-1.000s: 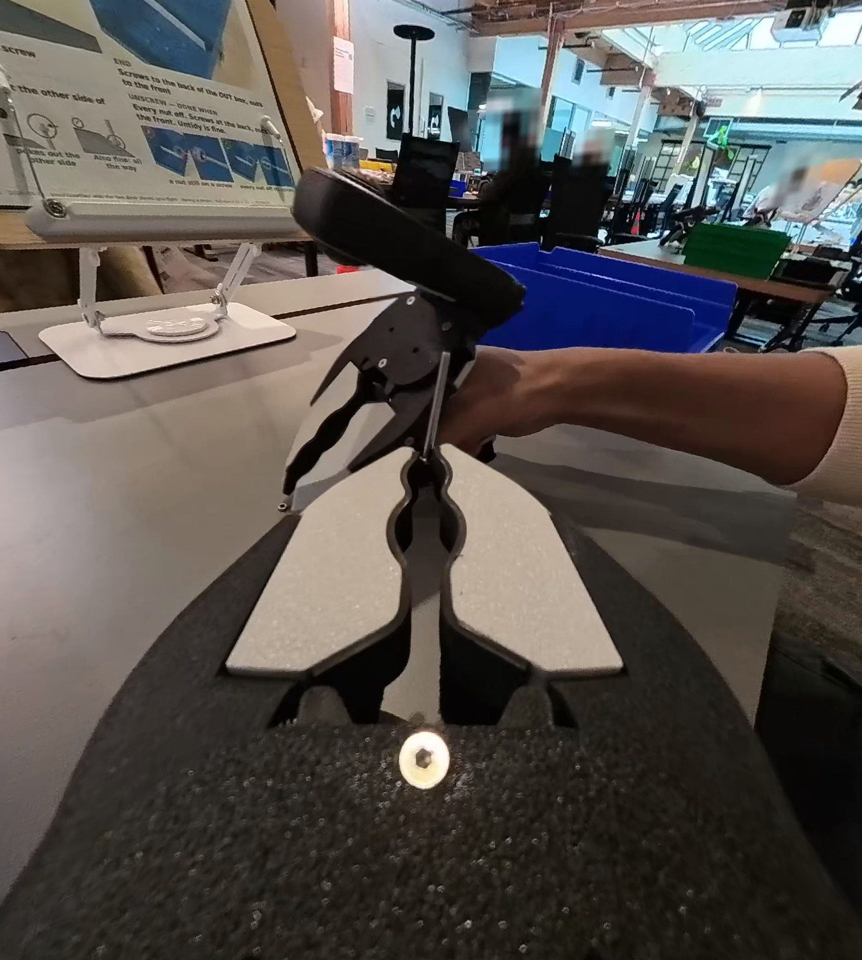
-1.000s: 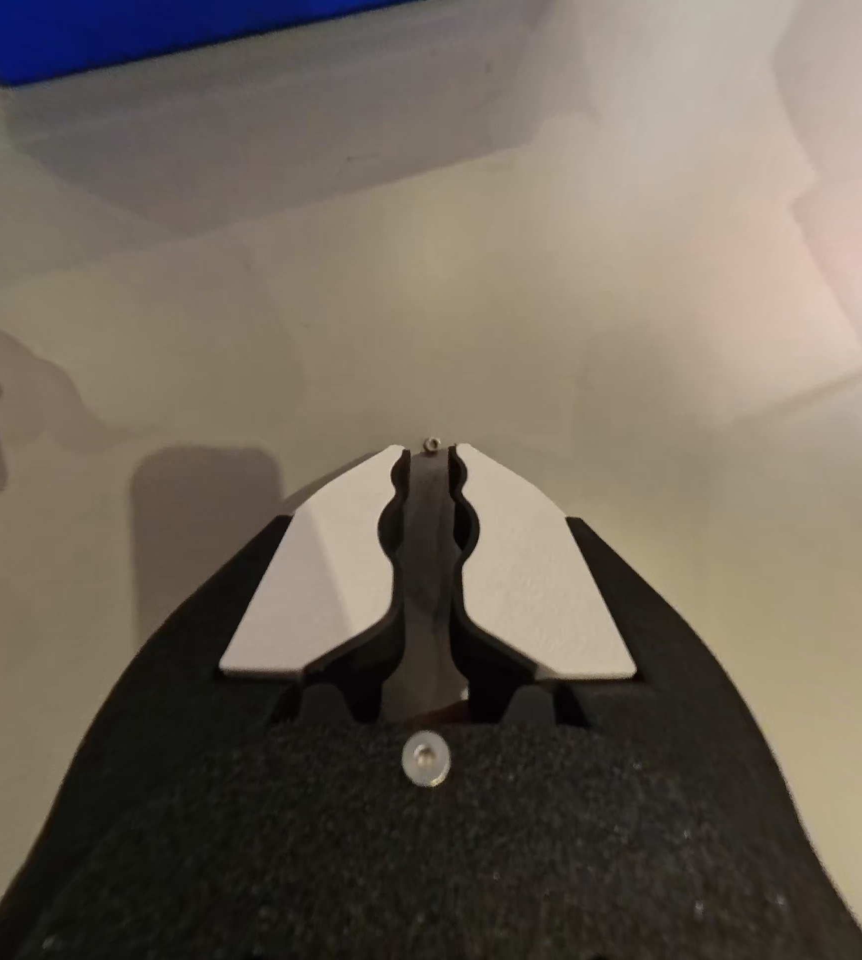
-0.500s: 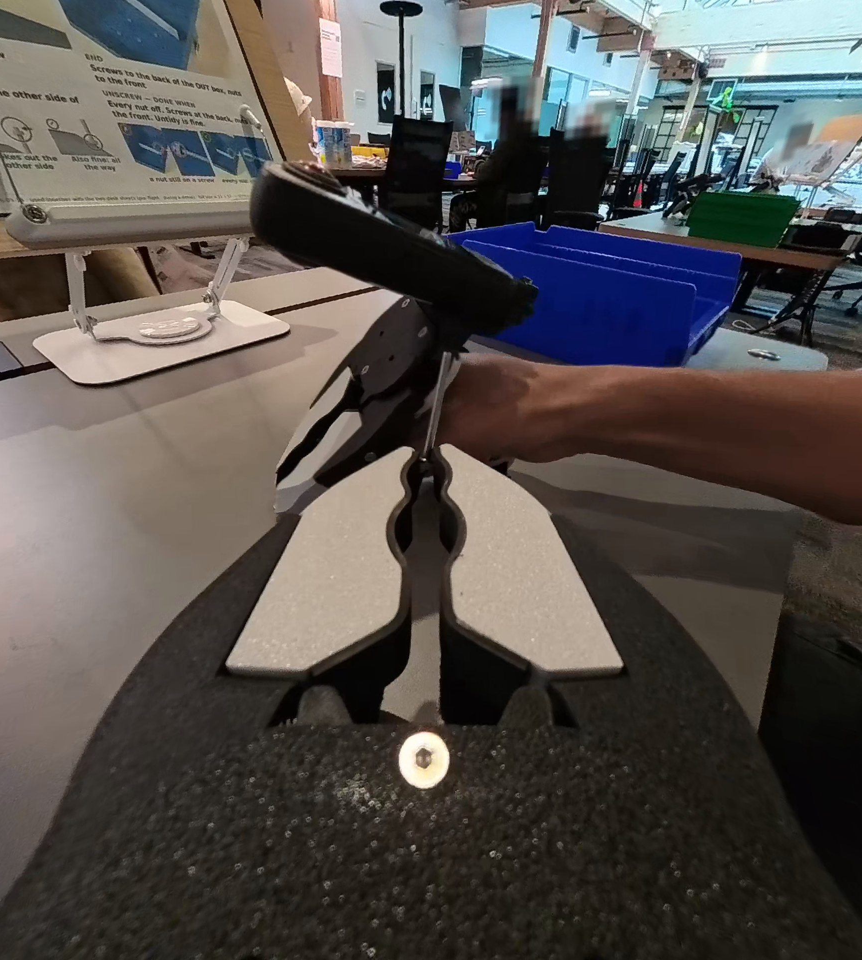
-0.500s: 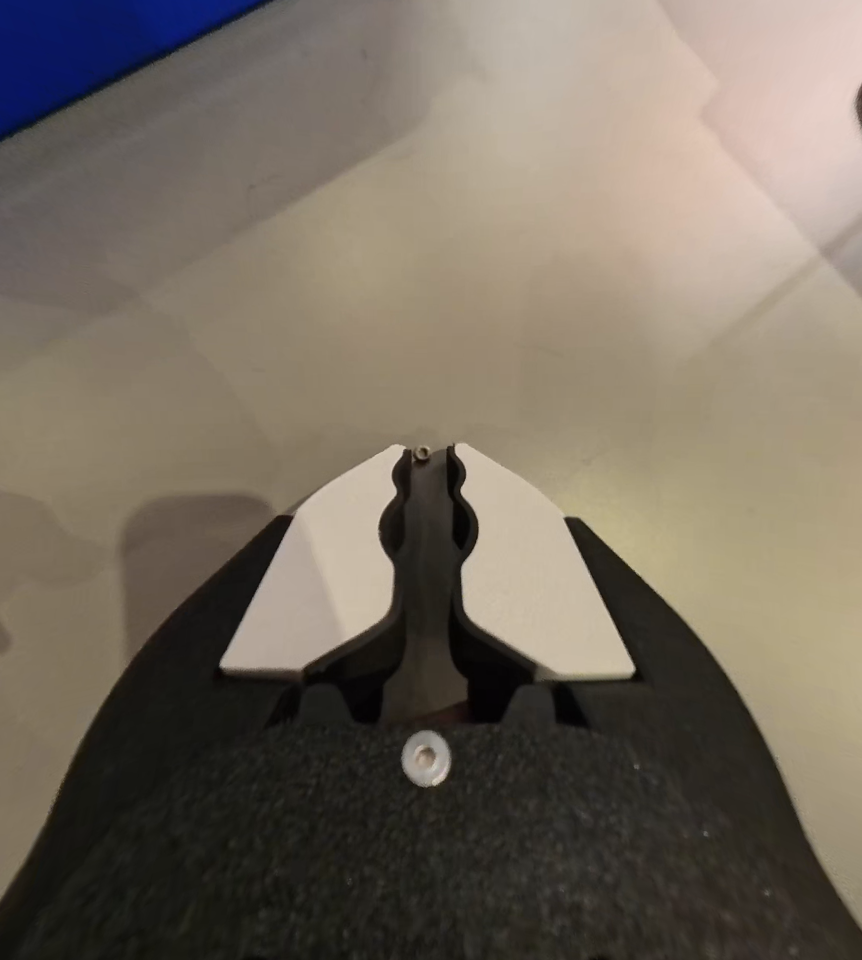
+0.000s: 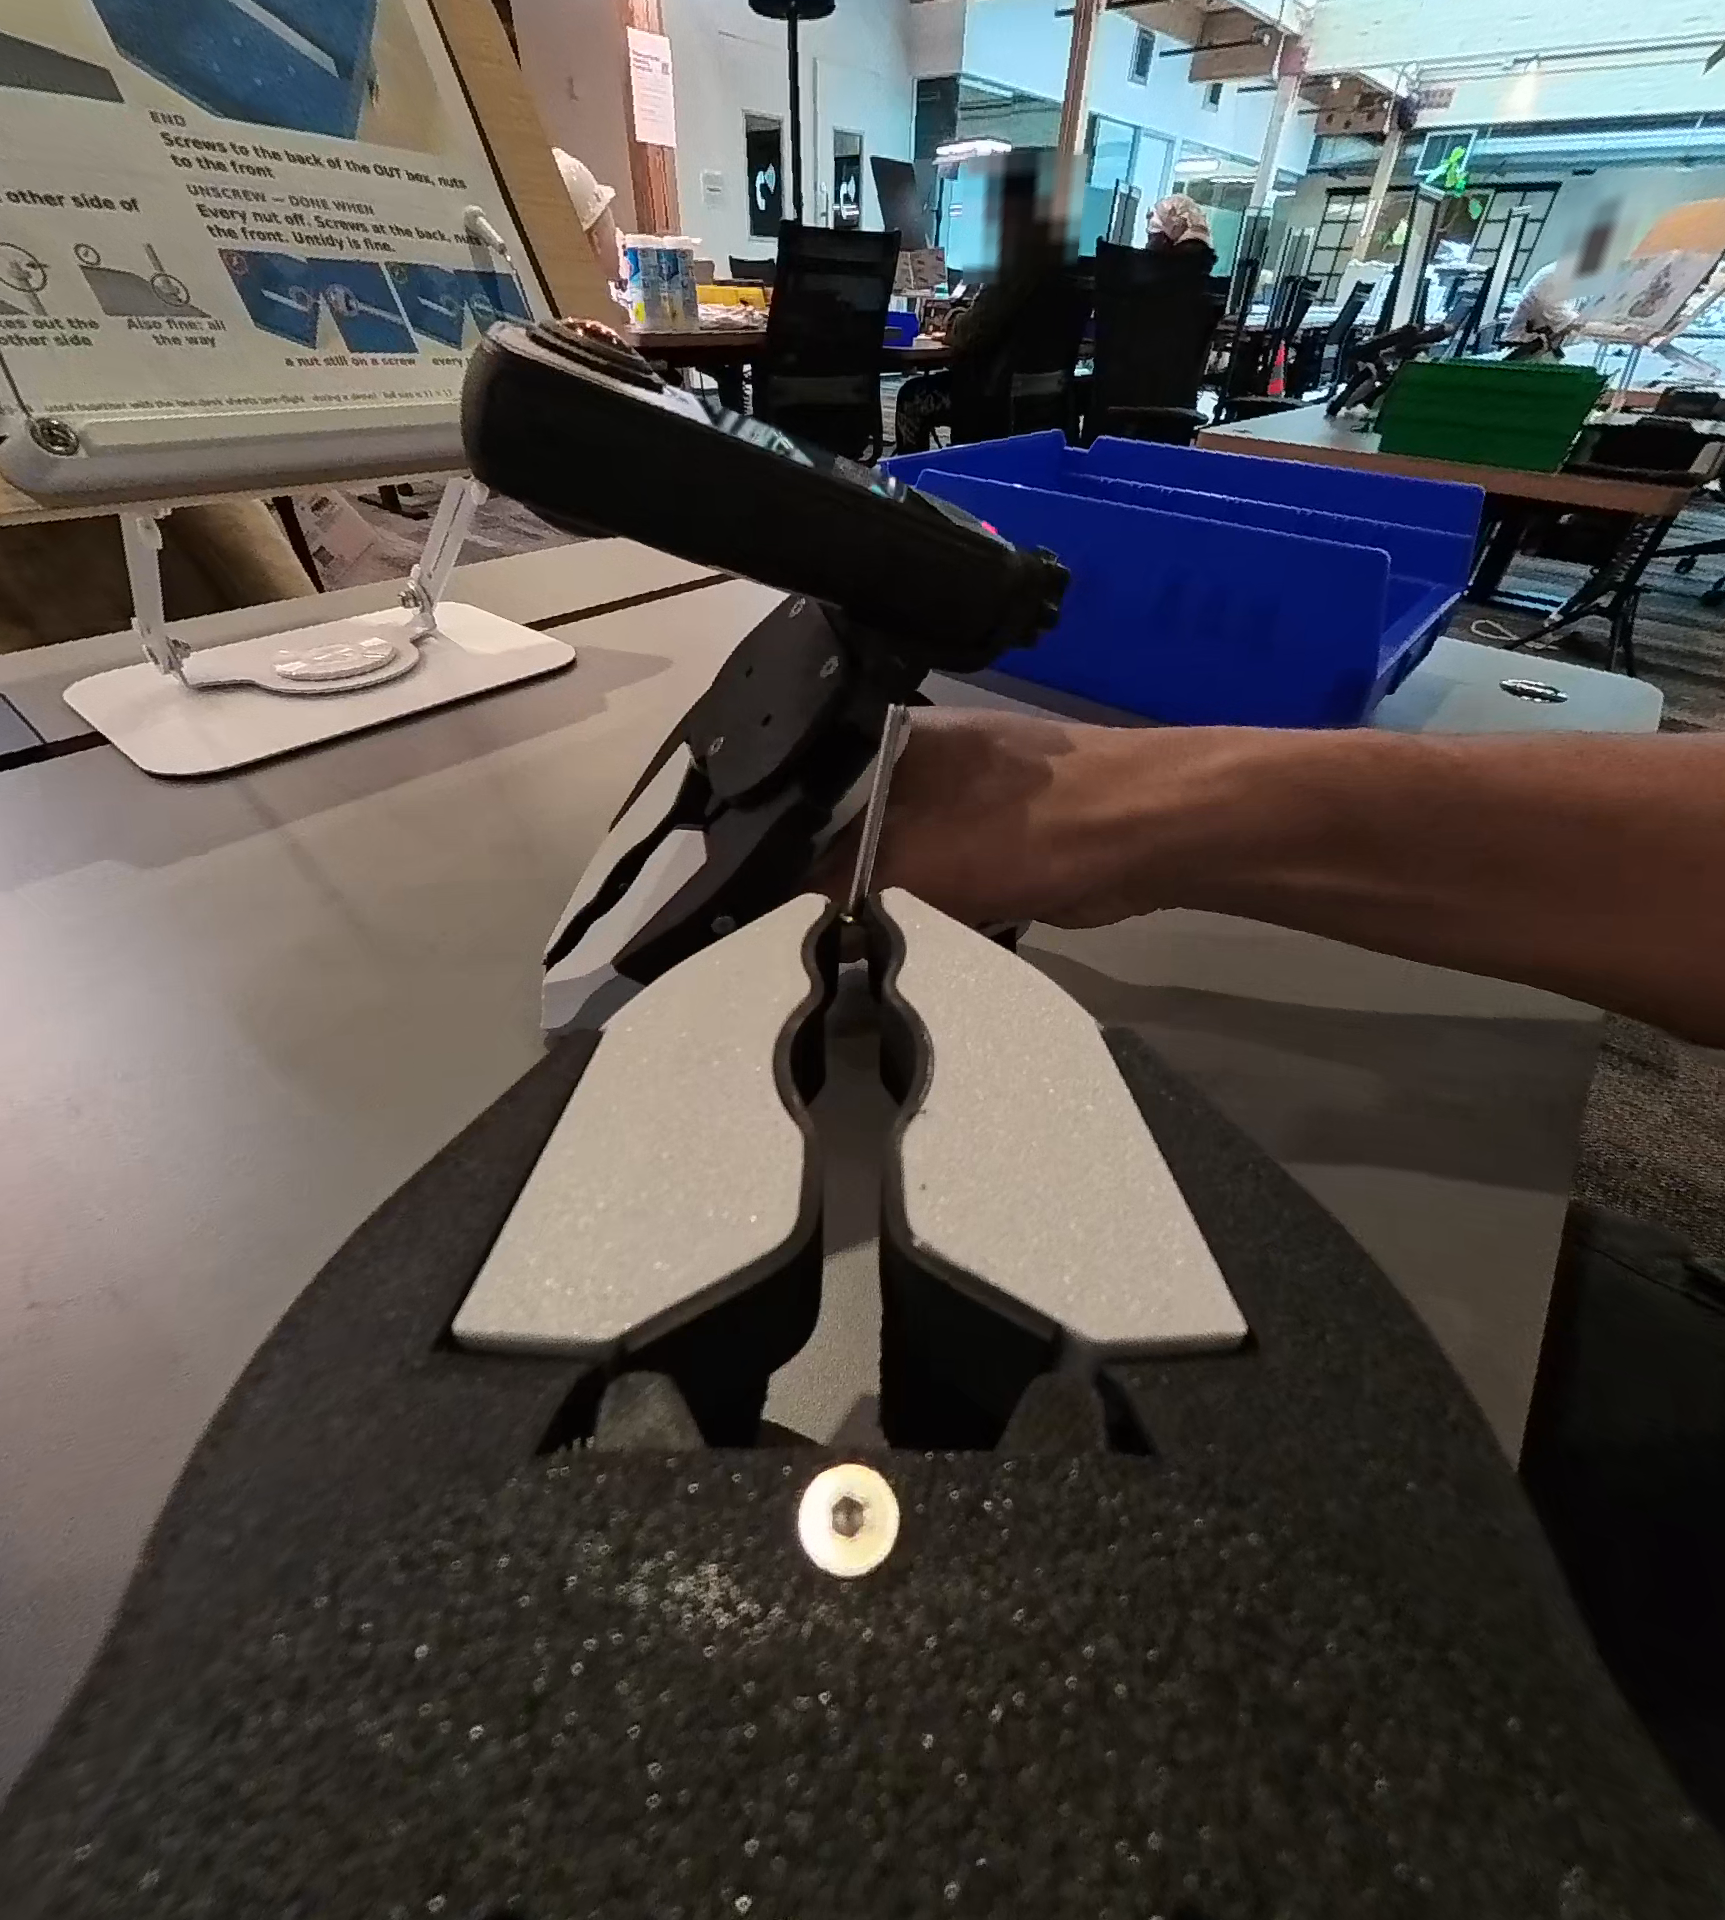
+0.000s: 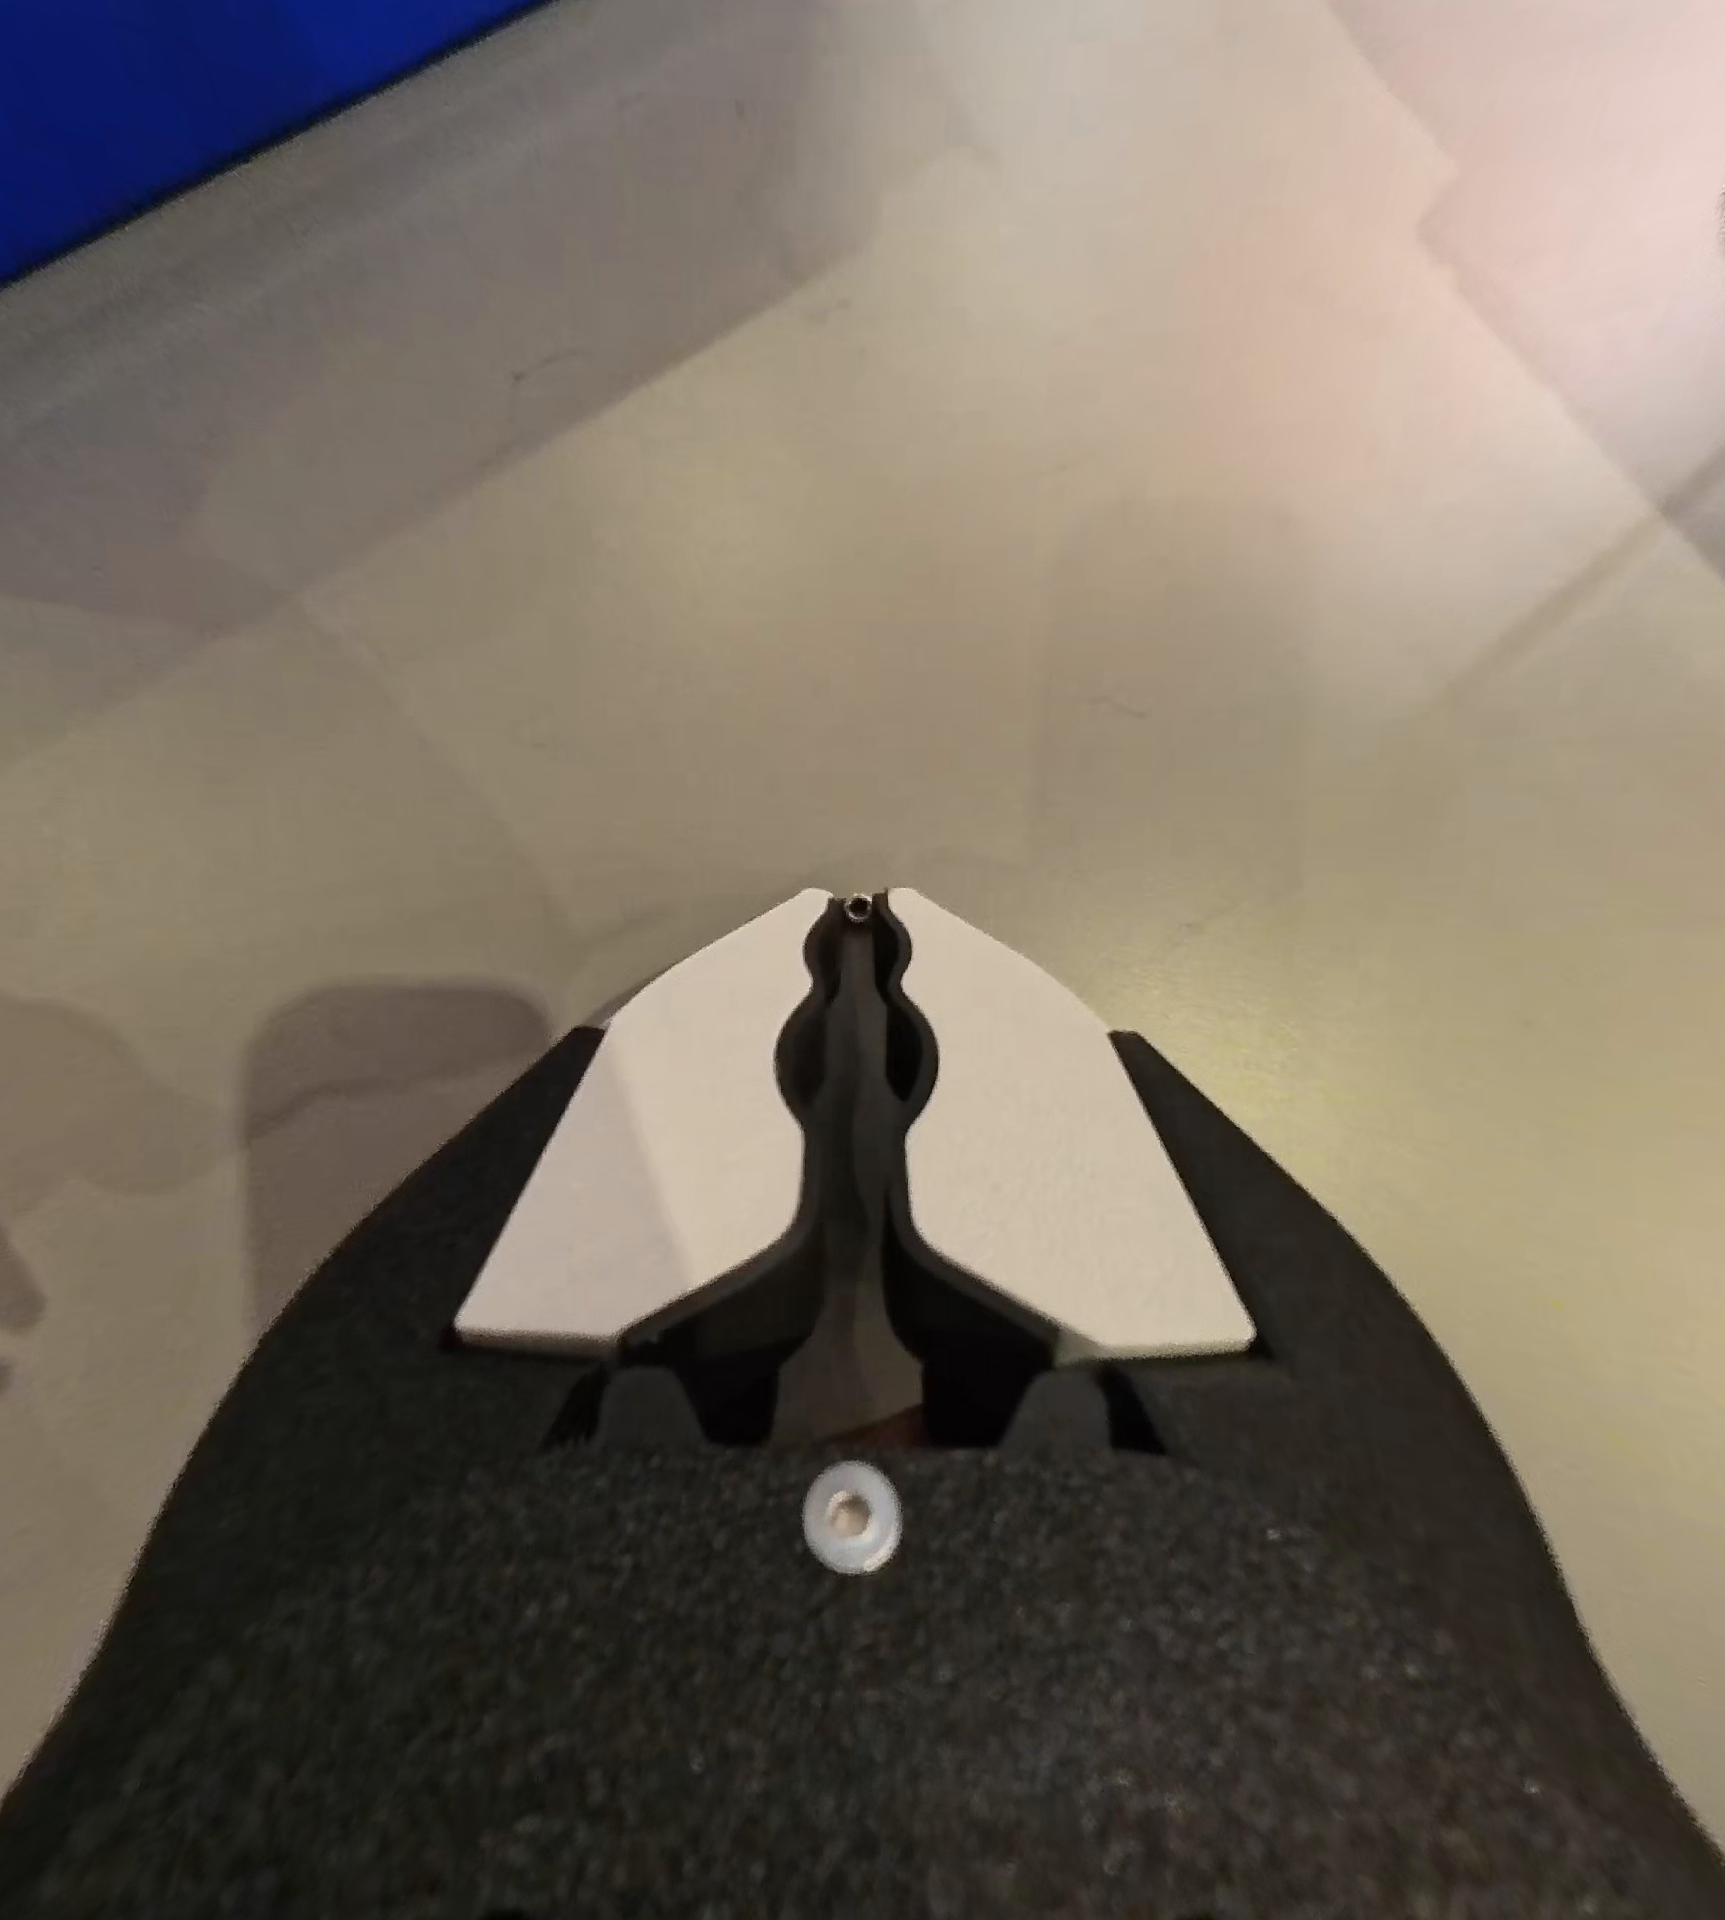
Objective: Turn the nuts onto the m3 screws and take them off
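Note:
In the left wrist view, my left gripper (image 5: pixel 853 916) is shut on the head end of a long thin m3 screw (image 5: pixel 873 810), which stands up and leans slightly right. My right gripper (image 6: pixel 856 900) is shut on a tiny metal nut (image 6: pixel 856 911) pinched at its very tips, just over the grey table (image 6: pixel 1045 675). In the left wrist view the right gripper (image 5: pixel 567 987) shows just behind the screw, held by a hand (image 5: pixel 993 810) and pointing down-left with its tips at the tabletop. The nut is hidden in that view.
A blue bin (image 5: pixel 1201 582) with dividers stands at the back right; its edge shows in the right wrist view (image 6: pixel 58 125). An instruction sheet on a white stand (image 5: pixel 318 686) stands at the back left. The table (image 5: pixel 1523 717) ends at the right.
My right gripper's fingers have closed around the nut on the table and the gripper has tilted lower. My left gripper has kept hold of the screw.

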